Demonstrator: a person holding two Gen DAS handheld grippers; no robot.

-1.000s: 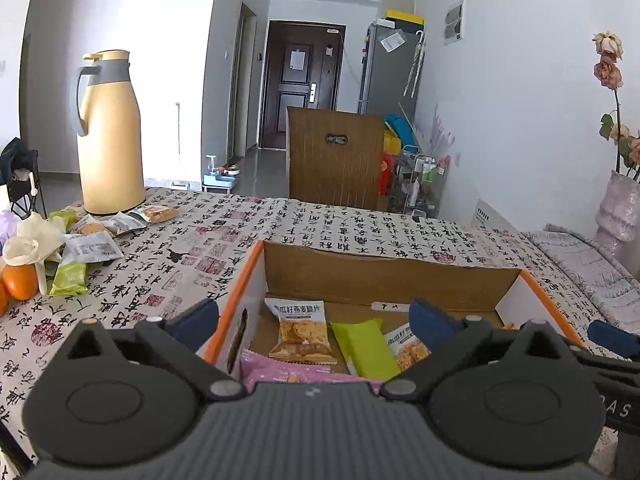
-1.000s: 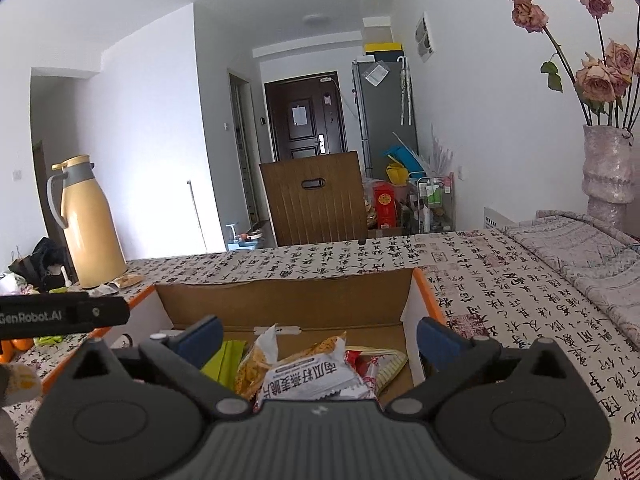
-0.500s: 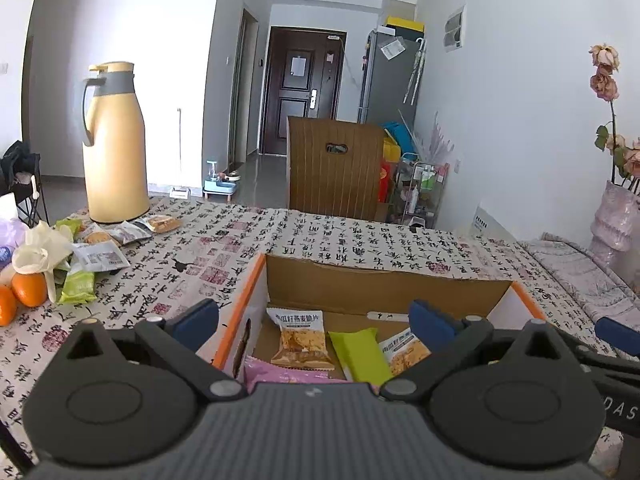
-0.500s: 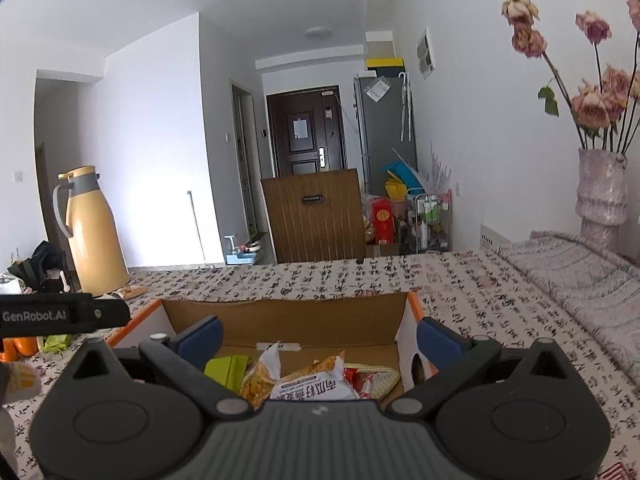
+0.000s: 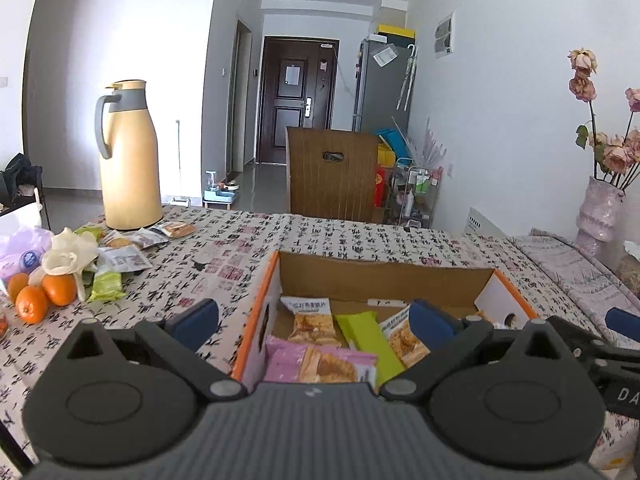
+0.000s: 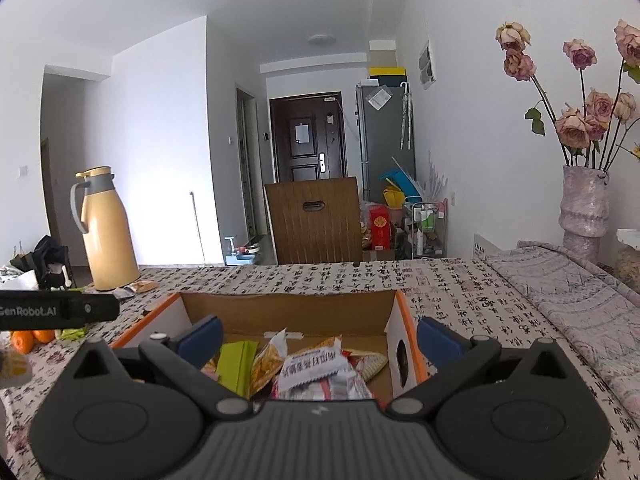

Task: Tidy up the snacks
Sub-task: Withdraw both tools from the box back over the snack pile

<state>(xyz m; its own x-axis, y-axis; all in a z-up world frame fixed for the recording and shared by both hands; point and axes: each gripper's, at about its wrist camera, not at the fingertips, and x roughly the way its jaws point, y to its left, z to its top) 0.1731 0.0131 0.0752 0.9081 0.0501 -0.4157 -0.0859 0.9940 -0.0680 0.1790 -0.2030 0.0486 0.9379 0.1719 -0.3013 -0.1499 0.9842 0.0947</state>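
An open cardboard box with orange edges (image 5: 380, 276) sits on the patterned tablecloth and holds several snack packets, among them a pink one (image 5: 320, 364) and a green one (image 5: 366, 334). It also shows in the right wrist view (image 6: 288, 308). My left gripper (image 5: 314, 320) is open and empty, held above the box's near left side. My right gripper (image 6: 320, 334) is open and empty above the box, over a white and red packet (image 6: 316, 368). More loose snack packets (image 5: 120, 258) lie on the table at the left.
A yellow thermos jug (image 5: 128, 156) stands at the back left. Oranges (image 5: 42, 294) and a crumpled bag (image 5: 66, 250) lie at the left edge. A vase of dried roses (image 6: 584, 204) stands at the right. A wooden chair back (image 5: 332, 174) is behind the table.
Both grippers have risen and pulled back a little, so the box sits lower and farther in both views. Both stay open and empty.
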